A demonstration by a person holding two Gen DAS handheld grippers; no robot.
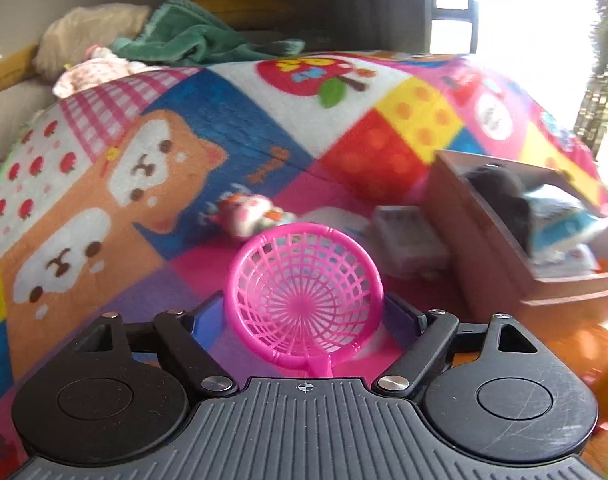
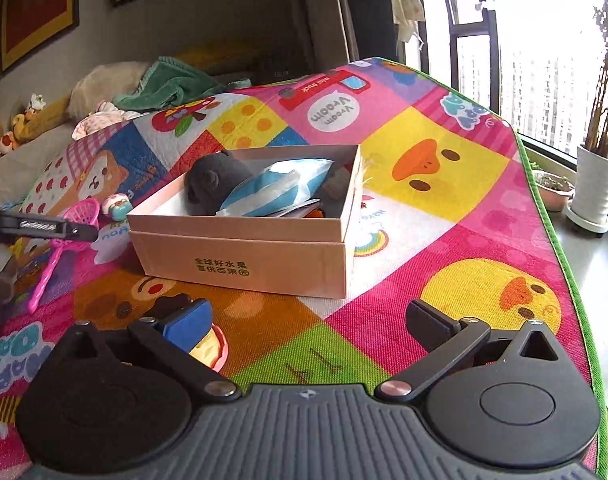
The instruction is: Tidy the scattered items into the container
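Left wrist view puts the pink sieve (image 1: 304, 296) right between the left gripper's (image 1: 304, 320) fingers, its mesh bowl tilted up, its handle running down toward the gripper body. Both blue pads (image 1: 208, 322) sit just beside the bowl's rim; blur keeps me from telling whether they press on it or only flank it. From the right wrist view the same sieve (image 2: 70, 236) lies at nine o'clock, bowl by the left gripper's finger (image 2: 44, 226), handle trailing down over the mat (image 2: 443, 240).

One box (image 2: 248, 256) stands on the mat at about twelve o'clock from the right gripper (image 2: 307, 320), well apart from it. Inside are one dark plush (image 2: 216, 184), one blue-and-white striped pack (image 2: 276, 188) and some smaller bits too hidden to name. In the left view the box (image 1: 483, 240) sits at two o'clock from the sieve, with a flat grey card pack (image 1: 407, 240) lying between them, just beside the box wall.

One small white-and-pink toy (image 1: 248, 210) lies beyond the sieve at eleven o'clock.

Right gripper's fingers are spread wide with nothing between them. A pink-rimmed toy (image 2: 216, 348) peeks out under its left finger (image 2: 188, 322).
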